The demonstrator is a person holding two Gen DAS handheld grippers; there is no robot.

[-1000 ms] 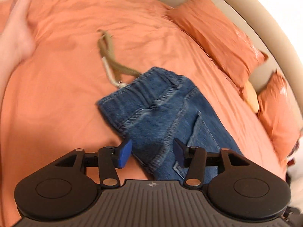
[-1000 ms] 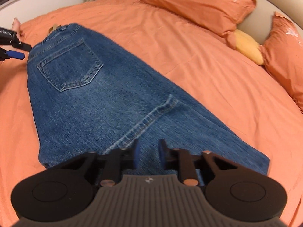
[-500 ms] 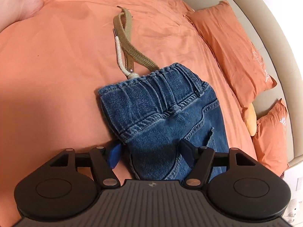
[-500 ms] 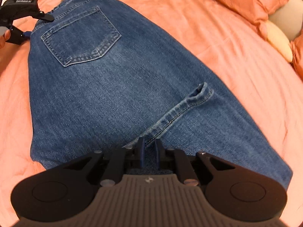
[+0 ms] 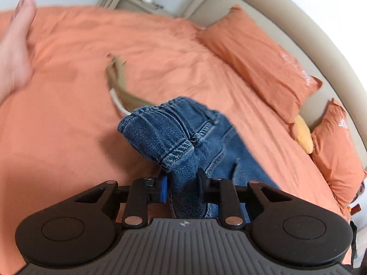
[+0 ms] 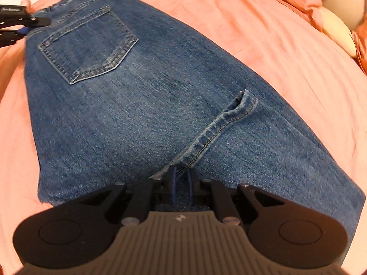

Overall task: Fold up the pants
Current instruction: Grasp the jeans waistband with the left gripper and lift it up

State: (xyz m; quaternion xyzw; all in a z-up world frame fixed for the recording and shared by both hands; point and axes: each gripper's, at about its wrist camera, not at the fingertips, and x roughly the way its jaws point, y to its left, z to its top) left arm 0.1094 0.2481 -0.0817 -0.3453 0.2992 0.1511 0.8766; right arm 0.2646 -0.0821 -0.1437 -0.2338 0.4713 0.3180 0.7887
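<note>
Blue jeans (image 6: 142, 105) lie on an orange bed, back pocket (image 6: 89, 45) up, folded lengthwise. My left gripper (image 5: 182, 185) is shut on the waistband corner of the jeans (image 5: 167, 137) and holds it bunched and raised off the sheet. It shows at the far left of the right wrist view (image 6: 20, 26). My right gripper (image 6: 181, 181) is shut on the jeans at the near edge, by the raised crotch seam (image 6: 215, 133). A tan belt (image 5: 121, 87) trails from the waistband.
Orange bedsheet (image 5: 68, 126) all around. Two orange pillows (image 5: 259, 61) and a yellow cushion (image 5: 304, 135) lie along the beige headboard at the right. A bare foot (image 5: 16, 52) rests on the bed at the far left.
My left gripper closed on the waistband corner and lifted it, bunching the denim. My right gripper closed tighter on the near edge of the jeans and moved closer over them.
</note>
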